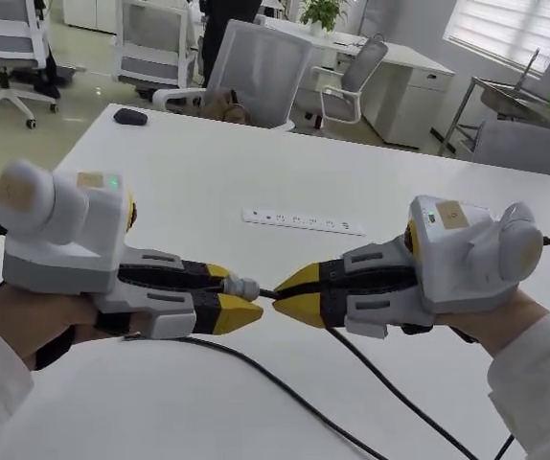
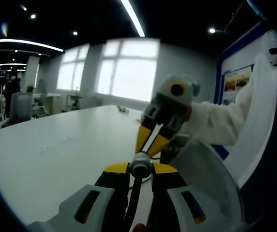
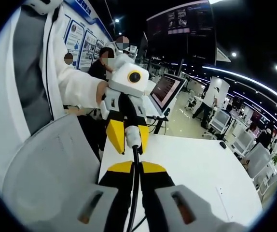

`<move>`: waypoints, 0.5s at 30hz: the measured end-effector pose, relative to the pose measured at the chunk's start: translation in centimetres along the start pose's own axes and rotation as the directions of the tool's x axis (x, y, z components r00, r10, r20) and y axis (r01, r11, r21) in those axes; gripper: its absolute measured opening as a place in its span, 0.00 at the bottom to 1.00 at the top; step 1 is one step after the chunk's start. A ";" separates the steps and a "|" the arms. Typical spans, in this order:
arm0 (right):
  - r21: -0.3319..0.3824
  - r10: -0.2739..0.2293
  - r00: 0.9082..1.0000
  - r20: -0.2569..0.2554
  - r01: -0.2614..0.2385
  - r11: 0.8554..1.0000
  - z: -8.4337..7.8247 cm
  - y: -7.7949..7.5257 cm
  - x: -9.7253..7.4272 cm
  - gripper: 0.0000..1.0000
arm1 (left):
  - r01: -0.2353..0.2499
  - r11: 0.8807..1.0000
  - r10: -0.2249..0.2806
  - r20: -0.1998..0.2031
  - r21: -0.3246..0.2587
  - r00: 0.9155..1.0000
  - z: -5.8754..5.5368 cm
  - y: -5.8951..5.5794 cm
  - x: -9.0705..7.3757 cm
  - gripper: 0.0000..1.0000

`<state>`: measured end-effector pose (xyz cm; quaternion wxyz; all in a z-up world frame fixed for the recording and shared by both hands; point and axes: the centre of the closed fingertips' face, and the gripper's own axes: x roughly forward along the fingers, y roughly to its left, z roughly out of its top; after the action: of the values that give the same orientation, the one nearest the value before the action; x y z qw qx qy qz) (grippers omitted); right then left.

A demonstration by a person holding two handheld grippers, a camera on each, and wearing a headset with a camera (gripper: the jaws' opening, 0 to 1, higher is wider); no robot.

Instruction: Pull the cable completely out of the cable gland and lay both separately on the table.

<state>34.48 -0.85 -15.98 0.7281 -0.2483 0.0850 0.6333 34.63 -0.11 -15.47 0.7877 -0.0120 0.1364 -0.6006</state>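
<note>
1. The left gripper [image 1: 233, 292] was clamped on the cable gland [image 1: 243, 286], and the right gripper [image 1: 282, 293] was clamped on the cable [image 3: 135, 164] just beside it. They met tip to tip, I'd say so that one could anchor the gland while the other drew the cable away.
2. Both were held in the air above the table [image 1: 208, 182], on the person's side of the power strip [image 1: 304, 221]. That looked like a way to give the pull free room.
3. The cable was not yet out. In the left gripper view it ran back from the gland between that gripper's jaws, and its slack trailed over the table, nearer the person than the power strip.
4. Nothing had been laid down yet, so the task seemed at its start.
5. By my count there were two grippers, one gland, one cable and one power strip. There was also one mouse [image 1: 129, 116], well beyond the strip.
</note>
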 end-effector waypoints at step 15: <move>0.051 -0.034 0.997 -0.070 0.038 0.998 -3.3 -0.8 -0.9 0.03 | -0.026 1.000 0.026 0.008 -0.016 1.000 -0.2 1.1 -1.7 0.18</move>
<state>35.73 -3.26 -18.20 0.7421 -0.2525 0.1222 0.6087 35.21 1.86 -15.51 0.7958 -0.0187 0.1382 -0.5894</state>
